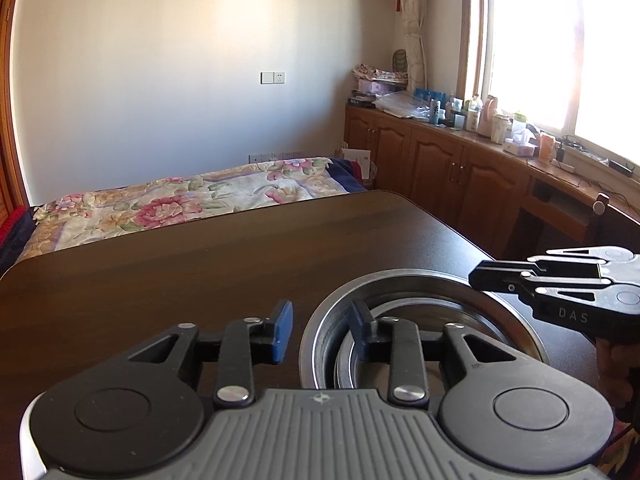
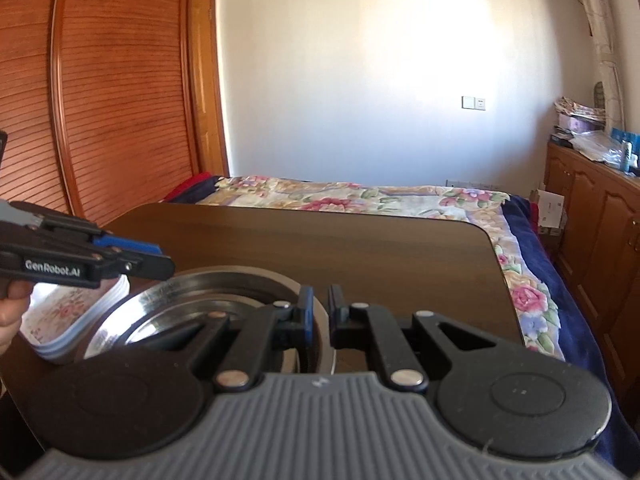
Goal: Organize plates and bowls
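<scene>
A steel bowl (image 1: 404,280) with a smaller steel bowl nested in it stands on the dark wooden table (image 1: 224,248). My left gripper (image 1: 320,332) is open above the bowl's left rim, one pad outside it and one over the inside. My right gripper (image 2: 319,312) is nearly closed around the bowl's right rim (image 2: 240,276); whether it grips is unclear. It also shows in the left wrist view (image 1: 480,280). A stack of white floral plates (image 2: 68,320) lies left of the bowl, under the left gripper (image 2: 160,264).
A bed with a floral cover (image 1: 180,204) lies beyond the table's far edge. Wooden cabinets (image 1: 440,160) with cluttered tops run along the window wall on the right. A slatted wooden wardrobe (image 2: 100,80) stands on the left.
</scene>
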`<state>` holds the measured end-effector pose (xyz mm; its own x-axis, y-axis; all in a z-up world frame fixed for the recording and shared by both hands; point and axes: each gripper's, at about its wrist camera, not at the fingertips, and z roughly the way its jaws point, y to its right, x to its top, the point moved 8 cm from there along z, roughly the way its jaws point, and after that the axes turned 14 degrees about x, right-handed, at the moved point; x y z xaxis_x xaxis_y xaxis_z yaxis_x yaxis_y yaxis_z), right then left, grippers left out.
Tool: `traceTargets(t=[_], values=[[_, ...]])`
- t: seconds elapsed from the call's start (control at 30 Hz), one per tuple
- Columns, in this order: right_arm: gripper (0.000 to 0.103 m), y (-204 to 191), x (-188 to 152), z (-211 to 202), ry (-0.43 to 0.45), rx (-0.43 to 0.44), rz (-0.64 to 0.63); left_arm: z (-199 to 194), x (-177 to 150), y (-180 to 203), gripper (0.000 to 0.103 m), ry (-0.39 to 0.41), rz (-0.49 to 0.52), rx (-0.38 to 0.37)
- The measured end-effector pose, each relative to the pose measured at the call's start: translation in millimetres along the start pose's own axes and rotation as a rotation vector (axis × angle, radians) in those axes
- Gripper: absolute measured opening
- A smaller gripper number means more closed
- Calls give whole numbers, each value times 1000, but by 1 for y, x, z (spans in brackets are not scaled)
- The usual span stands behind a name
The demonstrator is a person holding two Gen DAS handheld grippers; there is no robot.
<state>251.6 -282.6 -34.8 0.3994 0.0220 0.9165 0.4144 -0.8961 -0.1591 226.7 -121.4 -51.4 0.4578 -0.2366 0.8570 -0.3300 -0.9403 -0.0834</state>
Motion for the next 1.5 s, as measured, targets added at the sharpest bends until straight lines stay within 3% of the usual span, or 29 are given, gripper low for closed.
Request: traceTargets(t=[0.27,0.33,0.4,0.47,0.6,0.87,1.13,1.5], values=[[16,1,-5,-3,8,-13,23,-4,-4,-4,67,23,-17,29],[24,0,-5,-3,11,-15,22,-5,-4,-6,76,32,-23,38],[47,0,-5,-5,21,-17,19,-5,-6,-7,81,37,-26,49],[49,-1,-6,-6,26,-20,17,-7,-9,-8,85,38,-31,60],[55,-1,-7,-6,26,-24,16,-7,-14,-10,85,32,-50,65],[55,1,-13,-1,1,-15,30,-8,-21,-6,85,24,-66,61],[55,1,-20,4,-20,-1,53,-5,-26,-1,67,2,-67,49],[55,-5,-27,8,-34,31,86,-5,-40,1,57,-32,-88,49]])
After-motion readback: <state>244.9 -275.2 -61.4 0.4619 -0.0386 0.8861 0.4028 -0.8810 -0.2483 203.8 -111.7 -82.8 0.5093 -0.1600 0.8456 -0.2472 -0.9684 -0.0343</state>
